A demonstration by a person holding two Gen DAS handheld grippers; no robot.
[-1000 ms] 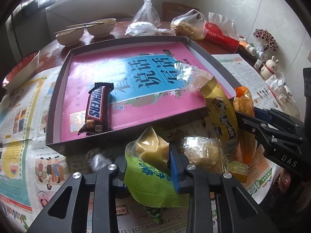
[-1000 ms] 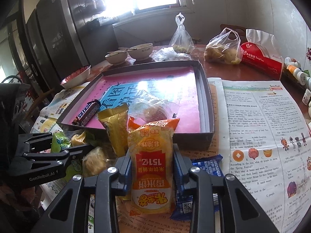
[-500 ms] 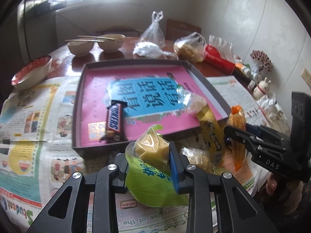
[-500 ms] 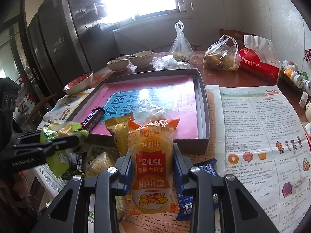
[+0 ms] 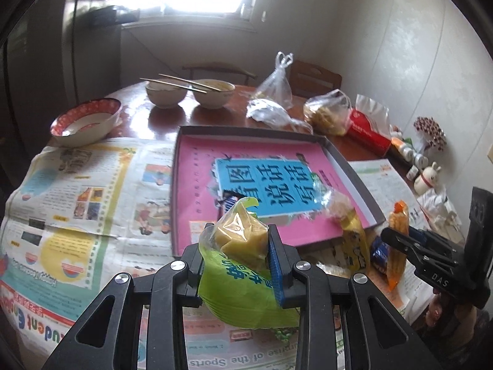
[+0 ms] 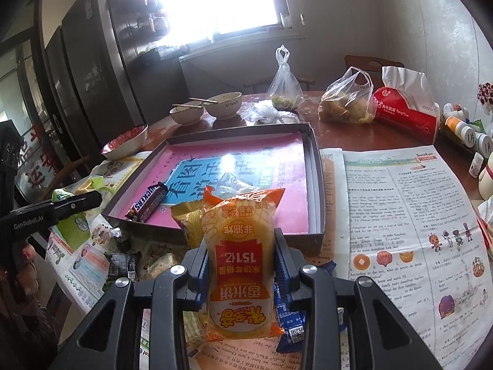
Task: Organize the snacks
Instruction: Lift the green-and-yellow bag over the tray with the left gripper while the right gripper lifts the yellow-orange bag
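- Left gripper [image 5: 235, 254] is clamped on the green snack bag [image 5: 243, 280], lifted just before the box tray's [image 5: 354, 175] near wall.
- Right gripper [image 6: 240, 259] grasps the orange rice-cracker pack [image 6: 238, 265], also before that wall.
- Snickers bar [image 6: 147, 202] lies inside the tray.

Left claw [image 5: 237, 256]: black plastic linkage arms w/ triangular cut-outs, round silver screws at each pivot, blue ribbed pads [image 5: 275, 269] inside the fingers. Seen side-on from the right wrist cam, its body is matte black, white "GenRobot.AI" lettering along the finger. Right claw [image 6: 243, 256]: same build, black arms, silver pivot screws, blue pads [image 6: 281, 273] on the inner faces. From the left wrist cam its side shows stepped black fingers, white "DAS" print, a tall black block at the back. Hand [image 5: 443, 310] under it: red polish on the nails; sleeve can't be made out.
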